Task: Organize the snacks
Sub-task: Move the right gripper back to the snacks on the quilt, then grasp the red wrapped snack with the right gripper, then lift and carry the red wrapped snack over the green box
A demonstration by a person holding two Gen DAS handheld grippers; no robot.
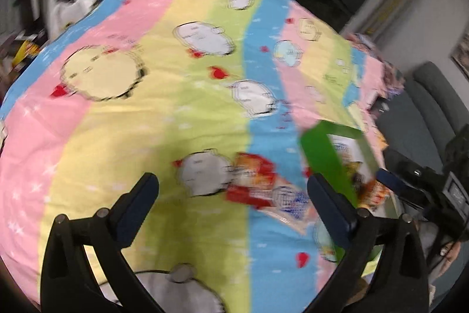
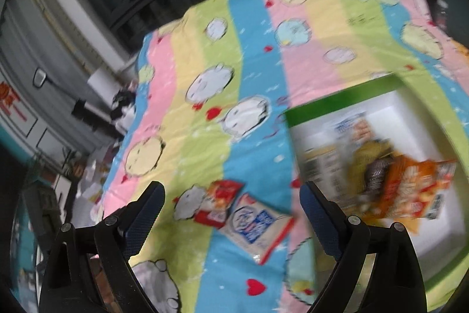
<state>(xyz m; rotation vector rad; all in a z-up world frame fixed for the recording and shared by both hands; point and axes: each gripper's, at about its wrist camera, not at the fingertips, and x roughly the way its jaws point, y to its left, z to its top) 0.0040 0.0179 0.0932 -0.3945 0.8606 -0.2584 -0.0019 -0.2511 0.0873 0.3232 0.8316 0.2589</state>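
Lying loose on the striped cartoon bedsheet, a red snack packet and a white-and-blue snack packet await the green-rimmed white box, seemingly already holding an orange snack bag, with left tongs and right tongs both apart, empty.

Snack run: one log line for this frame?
left gripper open, empty | right gripper open, empty | two packets on sheet | box holds snacks

On the bed sheet 2 snack packets lie side by side, touching. To their right stands the box, and inside it several snack bags lie.
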